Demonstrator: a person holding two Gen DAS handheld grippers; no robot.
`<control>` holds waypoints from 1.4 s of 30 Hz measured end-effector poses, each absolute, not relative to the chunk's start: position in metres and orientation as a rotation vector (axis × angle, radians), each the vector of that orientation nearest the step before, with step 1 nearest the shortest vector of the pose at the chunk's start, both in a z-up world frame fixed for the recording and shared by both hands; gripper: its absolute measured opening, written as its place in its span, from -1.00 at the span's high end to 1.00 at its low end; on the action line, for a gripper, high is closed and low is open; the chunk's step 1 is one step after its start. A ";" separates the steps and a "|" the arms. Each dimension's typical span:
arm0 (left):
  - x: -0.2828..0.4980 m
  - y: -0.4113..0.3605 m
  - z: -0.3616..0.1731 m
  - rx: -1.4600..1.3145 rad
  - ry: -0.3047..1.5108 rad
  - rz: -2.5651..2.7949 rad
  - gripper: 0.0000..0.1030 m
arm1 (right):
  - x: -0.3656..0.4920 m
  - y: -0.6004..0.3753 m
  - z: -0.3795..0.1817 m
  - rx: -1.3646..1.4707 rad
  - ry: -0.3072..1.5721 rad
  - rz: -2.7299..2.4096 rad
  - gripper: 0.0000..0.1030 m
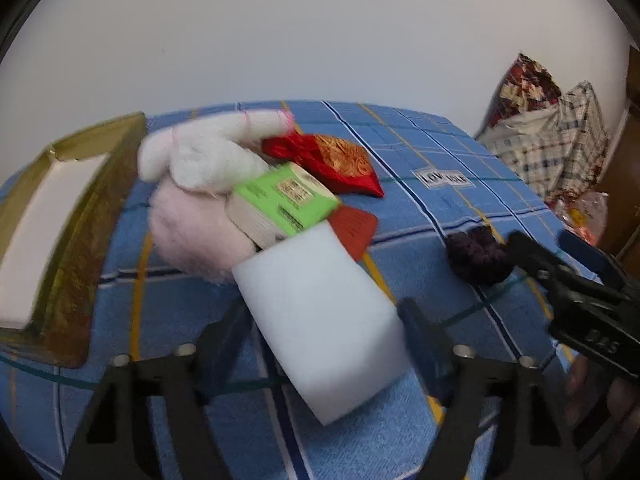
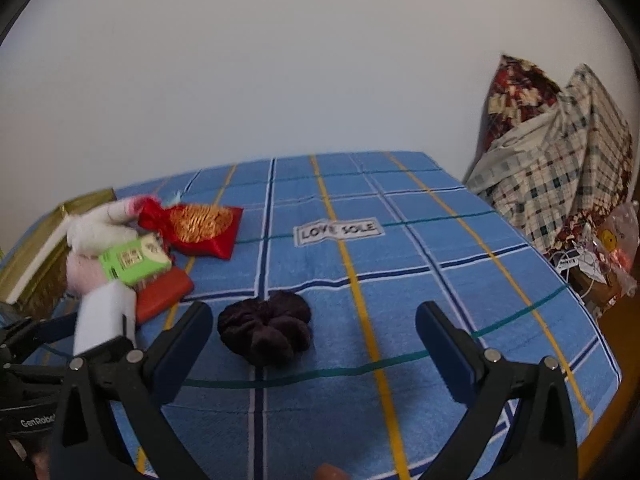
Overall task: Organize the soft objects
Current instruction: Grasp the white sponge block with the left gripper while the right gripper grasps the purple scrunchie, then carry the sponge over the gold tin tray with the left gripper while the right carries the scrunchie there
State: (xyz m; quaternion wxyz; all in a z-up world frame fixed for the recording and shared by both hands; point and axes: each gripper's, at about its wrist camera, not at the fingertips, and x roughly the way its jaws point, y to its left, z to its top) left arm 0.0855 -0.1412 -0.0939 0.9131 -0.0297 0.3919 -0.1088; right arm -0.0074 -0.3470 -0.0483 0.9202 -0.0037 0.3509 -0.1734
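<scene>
Gripping a white foam block [image 1: 320,320] between its two jaws, the left gripper [image 1: 324,344] holds the piece tilted above a blue plaid cloth [image 1: 440,208] spread over the table. The block's far end sits just beside a green-covered book [image 1: 286,204], which leans against a pink-and-white plush toy [image 1: 196,184]. Behind the book lies a red embroidered pouch [image 1: 340,160], and a flat red wallet [image 1: 354,230] pokes out from under the book's near edge. A gold-sided box [image 1: 68,216] with a white lining stands at the cloth's left edge, near the plush toy.

To the right, a dark purple scrunchie [image 2: 266,328] rests flat on the cloth, apart from the cluster of other items. The right gripper [image 2: 314,340] hovers with its jaws spread wide, empty, the scrunchie lying just ahead of and between its fingertips without touching either one. In the right wrist view the foam block [image 2: 104,316] appears at the left, clamped in the other tool.

A stitched label [image 2: 339,230] reading "LOVE SOLE" marks the middle of the cloth. Beyond the table's right side, checked and floral bedding [image 2: 552,152] is heaped against a pale wall [image 2: 280,60].
</scene>
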 end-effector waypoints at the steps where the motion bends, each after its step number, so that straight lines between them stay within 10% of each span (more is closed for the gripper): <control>1: 0.085 -0.141 -0.093 -0.058 0.802 -0.227 -0.44 | -0.003 -0.344 -0.051 -0.025 0.742 -0.355 -0.95; 11: 0.076 -0.132 -0.087 -0.038 0.750 -0.254 -0.34 | 0.026 -0.339 -0.075 -0.071 0.919 -0.316 -0.66; 21: 0.071 -0.102 -0.076 -0.050 0.658 -0.204 -0.34 | 0.028 -0.329 -0.081 -0.064 0.954 -0.234 0.13; 42: 0.065 -0.040 -0.059 -0.023 0.431 -0.025 -0.34 | 0.033 -0.299 -0.037 -0.038 0.629 -0.238 0.14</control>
